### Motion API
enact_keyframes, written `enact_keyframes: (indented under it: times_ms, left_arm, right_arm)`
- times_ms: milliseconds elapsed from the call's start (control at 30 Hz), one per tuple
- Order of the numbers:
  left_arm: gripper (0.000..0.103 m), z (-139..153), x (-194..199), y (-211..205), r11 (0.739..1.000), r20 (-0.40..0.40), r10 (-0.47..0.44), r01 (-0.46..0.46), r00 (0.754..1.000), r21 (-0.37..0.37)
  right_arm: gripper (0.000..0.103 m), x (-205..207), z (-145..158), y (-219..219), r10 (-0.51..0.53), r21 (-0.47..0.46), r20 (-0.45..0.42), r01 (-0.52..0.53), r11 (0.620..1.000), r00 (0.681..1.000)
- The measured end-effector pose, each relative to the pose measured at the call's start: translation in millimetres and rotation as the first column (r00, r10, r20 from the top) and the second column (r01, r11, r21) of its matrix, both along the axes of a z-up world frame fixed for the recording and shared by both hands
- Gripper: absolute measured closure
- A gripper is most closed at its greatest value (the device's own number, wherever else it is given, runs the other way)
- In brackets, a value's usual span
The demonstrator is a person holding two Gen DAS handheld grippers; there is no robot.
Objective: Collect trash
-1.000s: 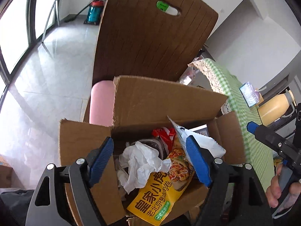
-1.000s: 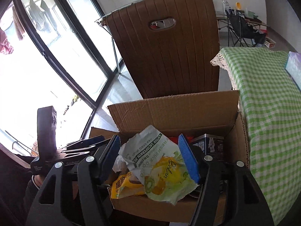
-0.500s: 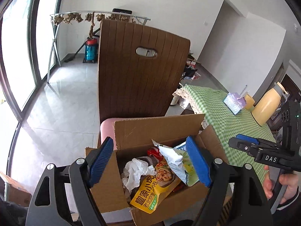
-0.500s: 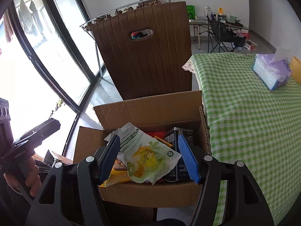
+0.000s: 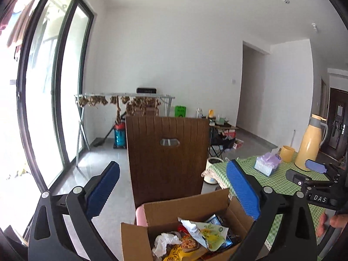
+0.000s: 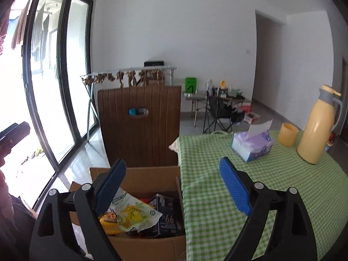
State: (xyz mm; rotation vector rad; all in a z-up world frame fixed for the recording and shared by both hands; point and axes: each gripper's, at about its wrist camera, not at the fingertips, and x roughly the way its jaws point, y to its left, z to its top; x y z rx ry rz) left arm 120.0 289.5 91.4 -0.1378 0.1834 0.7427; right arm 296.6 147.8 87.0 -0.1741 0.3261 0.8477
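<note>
An open cardboard box (image 5: 184,206) sits low in both views, on a chair seat beside the table. It holds a crumpled white paper (image 5: 163,241), a yellow-green wrapper (image 5: 206,231), an orange snack packet (image 5: 184,248) and a dark carton (image 6: 167,211). My left gripper (image 5: 173,167) hangs above and behind the box. Its jaws are opening with nothing between them. My right gripper (image 6: 171,163) stands over the box's right edge (image 6: 180,187), its jaws also opening and empty. A hand holds it at the right edge of the left wrist view.
A tall brown chair back (image 5: 167,158) rises right behind the box. A green checked table (image 6: 239,187) on the right carries a tissue pack (image 6: 252,145), a yellow cup (image 6: 288,137) and a yellow thermos (image 6: 317,128). Tall windows line the left.
Both grippers have risen and tilted up from the box, which now sits at the bottom of each view. Both pairs of jaws stand wider. The trash lies in the box.
</note>
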Motion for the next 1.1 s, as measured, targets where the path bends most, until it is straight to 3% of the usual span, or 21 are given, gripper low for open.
enact_keyframes:
  times_ms: [100, 600, 867, 1100]
  left_arm:
    - [0.008, 7, -4, -17, 0.999, 0.028, 0.003, -0.004, 1.0, 0.051]
    - [0.008, 13, 8, -56, 0.995, 0.015, -0.016, 0.015, 1.0, 0.095]
    - [0.008, 10, 48, -83, 0.986, 0.013, -0.142, 0.141, 0.99, 0.091]
    - [0.008, 1, 100, -141, 0.945, -0.008, -0.313, 0.312, 0.95, 0.102]
  right_arm:
    - [0.015, -9, 0, -10, -0.001, 0.016, 0.055, 0.001, 1.0, 0.998]
    - [0.015, 2, -6, -57, -0.117, 0.029, -0.004, 0.118, 0.993, 0.993]
    - [0.015, 23, -11, -122, -0.268, 0.028, -0.019, 0.269, 0.963, 0.963]
    - [0.015, 32, -12, -206, -0.441, 0.033, -0.014, 0.441, 0.897, 0.898]
